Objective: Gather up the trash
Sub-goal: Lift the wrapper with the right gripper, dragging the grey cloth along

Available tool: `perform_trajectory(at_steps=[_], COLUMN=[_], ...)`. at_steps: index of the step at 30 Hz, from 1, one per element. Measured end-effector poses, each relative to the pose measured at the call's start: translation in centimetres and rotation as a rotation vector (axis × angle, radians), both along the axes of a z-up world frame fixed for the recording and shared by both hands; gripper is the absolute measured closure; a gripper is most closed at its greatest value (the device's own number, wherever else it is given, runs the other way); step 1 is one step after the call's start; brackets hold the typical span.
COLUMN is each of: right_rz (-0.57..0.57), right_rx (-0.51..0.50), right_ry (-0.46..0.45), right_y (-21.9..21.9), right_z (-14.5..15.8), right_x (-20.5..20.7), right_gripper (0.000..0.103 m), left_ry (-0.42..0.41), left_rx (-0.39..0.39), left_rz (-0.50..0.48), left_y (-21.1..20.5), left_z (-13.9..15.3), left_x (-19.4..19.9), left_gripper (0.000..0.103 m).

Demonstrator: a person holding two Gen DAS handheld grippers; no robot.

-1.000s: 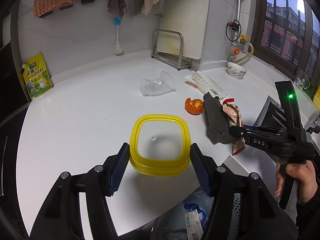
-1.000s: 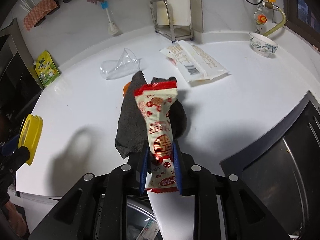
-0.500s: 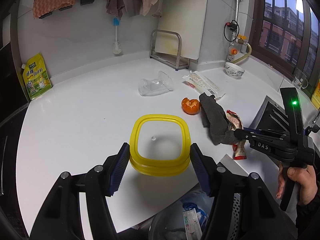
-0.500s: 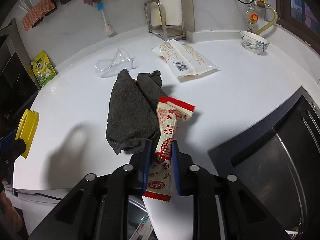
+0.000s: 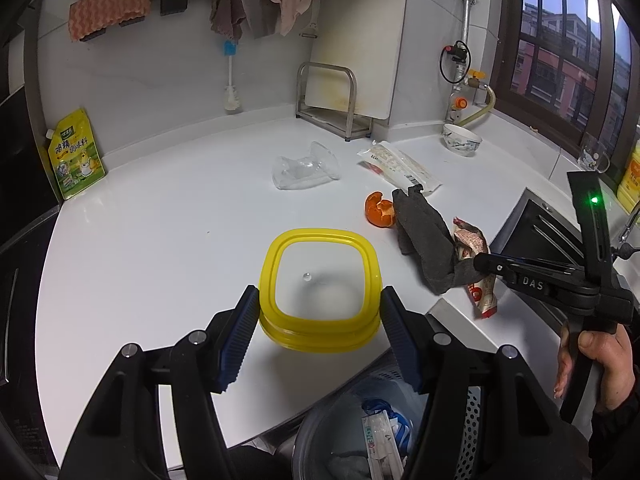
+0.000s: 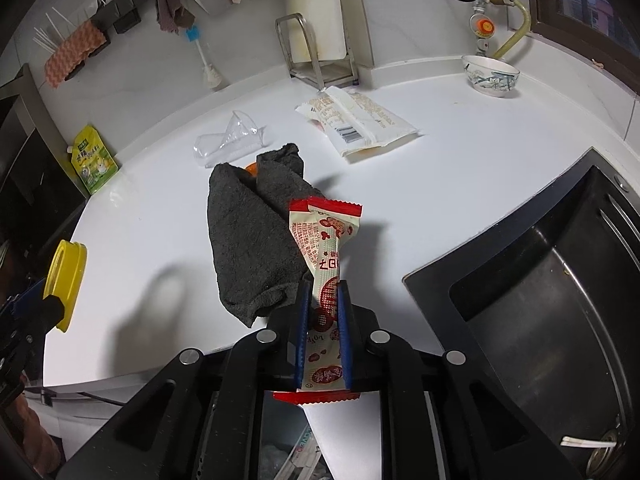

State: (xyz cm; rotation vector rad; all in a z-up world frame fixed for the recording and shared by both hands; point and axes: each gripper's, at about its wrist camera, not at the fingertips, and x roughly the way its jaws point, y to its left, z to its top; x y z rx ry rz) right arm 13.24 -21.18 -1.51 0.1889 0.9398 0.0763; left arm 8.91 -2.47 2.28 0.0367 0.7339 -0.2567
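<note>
My right gripper [image 6: 323,292] is shut on a red and cream snack wrapper [image 6: 326,248] and on the edge of a dark grey cloth [image 6: 252,236], low over the white counter's front edge. The wrapper [image 5: 474,256] and cloth [image 5: 428,240] also show in the left wrist view. My left gripper [image 5: 318,308] is shut on a yellow-rimmed clear container [image 5: 318,276], held above the counter. An orange peel [image 5: 378,210], a crushed clear plastic cup [image 5: 304,168] and a white food packet [image 5: 400,164] lie on the counter.
A trash bin [image 5: 376,428] with rubbish in it stands below the counter edge. A black sink [image 6: 552,308] lies at the right. A bowl [image 5: 462,145], a metal rack [image 5: 332,108] and a green pouch [image 5: 74,156] stand along the back.
My right gripper has drawn back toward the counter's front edge, dragging the wrapper and grey cloth with it. The cloth has flattened out. My left gripper holds the container still.
</note>
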Motion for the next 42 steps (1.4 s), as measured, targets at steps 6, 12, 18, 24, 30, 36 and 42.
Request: perform_trajectory(at_steps=[6, 12, 18, 24, 30, 36, 42], right_rz=[0.010, 0.005, -0.005, -0.011, -0.024, -0.024, -0.033], right_rx=[0.001, 0.015, 0.008, -0.008, 0.045, 0.059, 0.083], right_ry=[0.047, 0.083, 0.084, 0.140, 0.142, 0.151, 0.163], right_y=[0.3, -0.3, -0.6, -0.4, -0.9, -1.2, -1.6], right_z=[-0.4, -0.3, 0.0, -1.0, -1.2, -1.2, -1.5], right_x=[0.7, 1.3, 1.9, 2.7, 2.8, 2.9, 3.1], right_gripper=[0.087, 0.068, 0.067, 0.083, 0.088, 0.087, 0.086], left_ry=[-0.008, -0.012, -0.006, -0.004, -0.002, -0.003, -0.003], left_rx=[0.000, -0.002, -0.003, -0.002, -0.002, -0.002, 0.001], left_rz=[-0.003, -0.001, -0.003, -0.007, -0.008, -0.008, -0.012], left_y=[0.0, 0.1, 0.0, -0.1, -0.2, -0.2, -0.6], left_z=[0.5, 0.6, 0.5, 0.4, 0.3, 0.3, 0.1], left_x=[-0.6, -0.5, -0.5, -0.6, -0.6, -0.6, -0.7], left_gripper=[0.043, 0.043, 0.043, 0.043, 0.043, 0.043, 0.043])
